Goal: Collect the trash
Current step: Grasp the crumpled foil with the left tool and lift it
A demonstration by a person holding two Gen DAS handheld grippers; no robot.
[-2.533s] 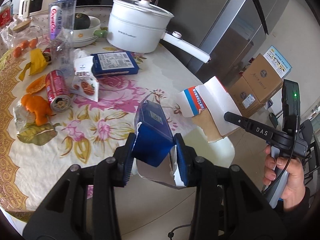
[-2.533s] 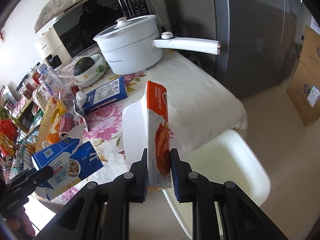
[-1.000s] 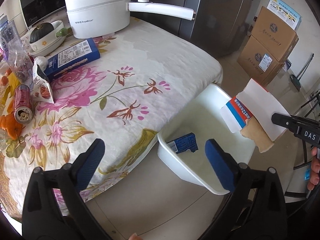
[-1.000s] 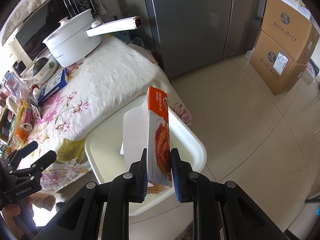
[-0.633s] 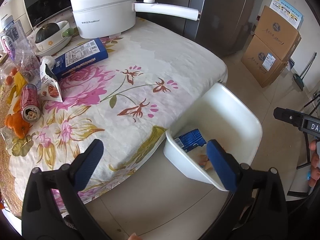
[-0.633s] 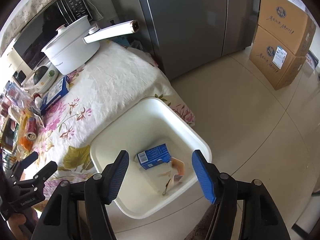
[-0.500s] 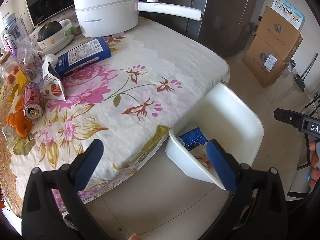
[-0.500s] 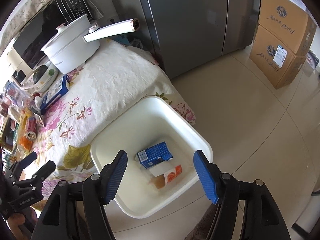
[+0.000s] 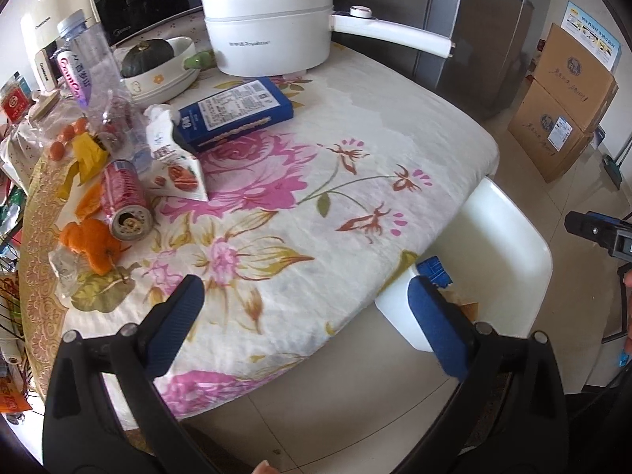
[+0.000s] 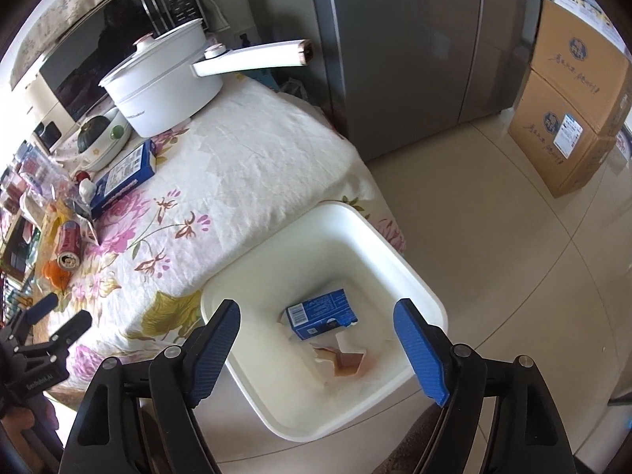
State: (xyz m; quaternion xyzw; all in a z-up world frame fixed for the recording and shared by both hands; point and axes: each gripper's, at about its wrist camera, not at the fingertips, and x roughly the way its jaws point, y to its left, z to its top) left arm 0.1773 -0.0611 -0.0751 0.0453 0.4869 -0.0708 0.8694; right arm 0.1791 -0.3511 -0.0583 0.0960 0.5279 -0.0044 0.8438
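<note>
A white bin [image 10: 426, 288] stands on the floor beside the table; it holds a blue carton [image 10: 322, 314] and a torn orange box [image 10: 347, 359]. My right gripper [image 10: 316, 339] is open and empty above the bin. My left gripper [image 9: 308, 316] is open and empty over the table's near edge, with the bin [image 9: 525, 272] to its right. On the flowered tablecloth [image 9: 355, 138] lie a red can [image 9: 124, 199], orange peel [image 9: 93, 243], a white snack pouch [image 9: 175, 168], a blue box [image 9: 237, 112] and a crushed plastic bottle [image 9: 93, 83].
A white pot [image 9: 272, 19] with a long handle stands at the back, beside a bowl with a squash [image 9: 158, 63]. A microwave, a grey fridge [image 10: 414, 39] and stacked cardboard boxes [image 10: 572, 110] surround the tiled floor.
Both grippers let go of their cartons, which dropped into the bin, and now stand open. The left gripper has moved back toward the table.
</note>
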